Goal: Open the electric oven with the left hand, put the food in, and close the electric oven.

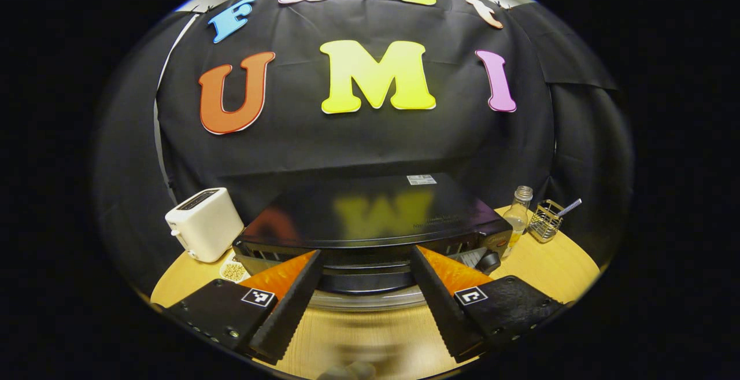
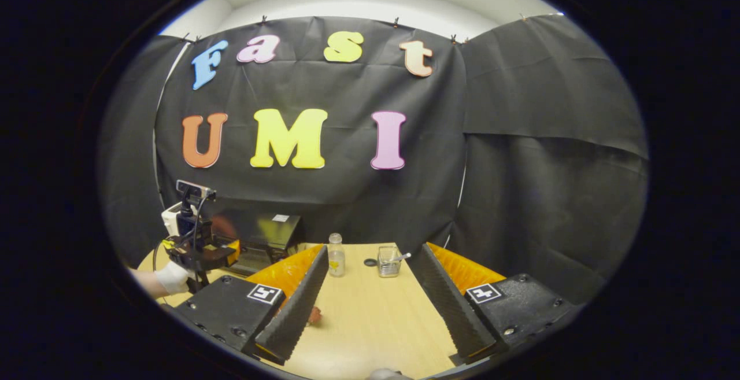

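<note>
A: Which step are you on?

B: The first, by the look of it. Your left gripper [image 1: 365, 296] sits right at the front of the oven [image 1: 376, 218], fingers spread wide with nothing between them. Whether the door has begun to drop is hard to tell; a pale bar at the oven's front edge lies between your fingers.

A: And the next move?

B: Likely you must catch that front bar and swing the door down, then bring the food across.

A: Where is the food?

B: The right gripper view shows a small reddish piece [image 2: 315, 314] on the surface [image 2: 370, 322], just beside one finger of your right gripper [image 2: 370, 305], which is also open and empty. That view also catches your gloved hand [image 2: 171, 277] at the oven. The left gripper view adds a toaster [image 1: 203, 224].
</note>
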Demonstrator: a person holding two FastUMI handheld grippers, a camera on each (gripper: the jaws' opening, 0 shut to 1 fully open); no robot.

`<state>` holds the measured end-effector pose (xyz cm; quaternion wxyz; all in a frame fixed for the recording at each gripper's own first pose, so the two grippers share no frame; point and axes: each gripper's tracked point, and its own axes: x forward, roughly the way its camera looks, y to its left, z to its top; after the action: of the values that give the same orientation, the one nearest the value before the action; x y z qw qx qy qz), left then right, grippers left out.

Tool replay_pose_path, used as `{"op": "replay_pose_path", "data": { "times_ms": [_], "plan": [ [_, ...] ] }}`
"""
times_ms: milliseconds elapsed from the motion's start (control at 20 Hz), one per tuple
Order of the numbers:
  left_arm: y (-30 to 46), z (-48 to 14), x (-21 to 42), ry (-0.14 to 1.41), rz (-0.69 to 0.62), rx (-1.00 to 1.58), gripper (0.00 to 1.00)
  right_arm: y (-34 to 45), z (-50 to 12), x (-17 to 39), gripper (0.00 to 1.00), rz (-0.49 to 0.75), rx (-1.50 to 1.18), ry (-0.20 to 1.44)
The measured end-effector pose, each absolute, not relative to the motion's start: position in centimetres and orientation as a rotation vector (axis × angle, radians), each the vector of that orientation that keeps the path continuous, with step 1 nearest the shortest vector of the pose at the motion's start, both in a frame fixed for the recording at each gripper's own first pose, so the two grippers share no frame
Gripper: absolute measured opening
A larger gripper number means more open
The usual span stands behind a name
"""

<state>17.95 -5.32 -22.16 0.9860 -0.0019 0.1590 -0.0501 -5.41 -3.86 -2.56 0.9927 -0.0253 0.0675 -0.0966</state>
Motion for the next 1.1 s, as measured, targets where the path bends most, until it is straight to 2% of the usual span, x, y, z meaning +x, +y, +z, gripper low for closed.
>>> {"op": "replay_pose_path", "data": {
  "times_ms": [100,150,200,350,400,450,500,550,600,700,750,850,900,1100],
  "plan": [
    [-5.3,-22.4,17.1,0.324,-0.102,-0.001,0.97,-3.8,-2.8,-5.5,0.96,-0.189,-0.053,0.14],
    [-5.3,-22.5,16.7,0.327,-0.104,-0.003,0.97,-3.7,-2.8,-5.7,1.0,-0.186,-0.053,0.14],
    [-5.3,-22.7,16.2,0.33,-0.106,-0.004,0.97,-3.7,-2.8,-5.8,0.96,-0.185,-0.053,0.139],
    [-5.2,-23.3,14.9,0.343,-0.11,-0.005,0.97,-3.5,-3.0,-6.1,0.96,-0.178,-0.049,0.142],
    [-5.2,-23.5,14.3,0.346,-0.111,-0.006,0.97,-3.5,-3.1,-6.2,1.0,-0.176,-0.049,0.142],
    [-5.2,-23.8,13.8,0.35,-0.112,-0.009,0.97,-3.4,-3.2,-6.3,0.96,-0.174,-0.048,0.142],
    [-5.2,-24.1,13.3,0.355,-0.113,-0.01,0.97,-3.3,-3.3,-6.3,1.0,-0.171,-0.046,0.143],
    [-5.2,-24.5,12.8,0.358,-0.114,-0.011,0.97,-3.3,-3.6,-6.4,0.96,-0.167,-0.045,0.149],
    [-5.2,-24.8,12.2,0.364,-0.115,-0.011,0.97,-3.1,-3.8,-6.3,1.0,-0.163,-0.044,0.151],
    [-5.3,-25.5,11.2,0.373,-0.118,-0.012,0.97,-3.0,-4.3,-6.4,0.96,-0.155,-0.043,0.159],
    [-5.3,-26.0,10.7,0.376,-0.12,-0.013,0.97,-3.0,-4.3,-6.4,1.0,-0.154,-0.043,0.161],
    [-5.4,-26.9,9.7,0.382,-0.125,-0.013,0.97,-2.9,-4.6,-6.5,1.0,-0.15,-0.042,0.168],
    [-5.3,-27.3,9.3,0.386,-0.126,-0.017,0.97,-3.0,-4.8,-6.4,0.96,-0.148,-0.041,0.171],
    [-5.4,-29.6,7.6,0.417,-0.13,-0.013,0.97,-3.2,-5.5,-6.3,0.96,-0.152,-0.052,0.184]
  ]
}}
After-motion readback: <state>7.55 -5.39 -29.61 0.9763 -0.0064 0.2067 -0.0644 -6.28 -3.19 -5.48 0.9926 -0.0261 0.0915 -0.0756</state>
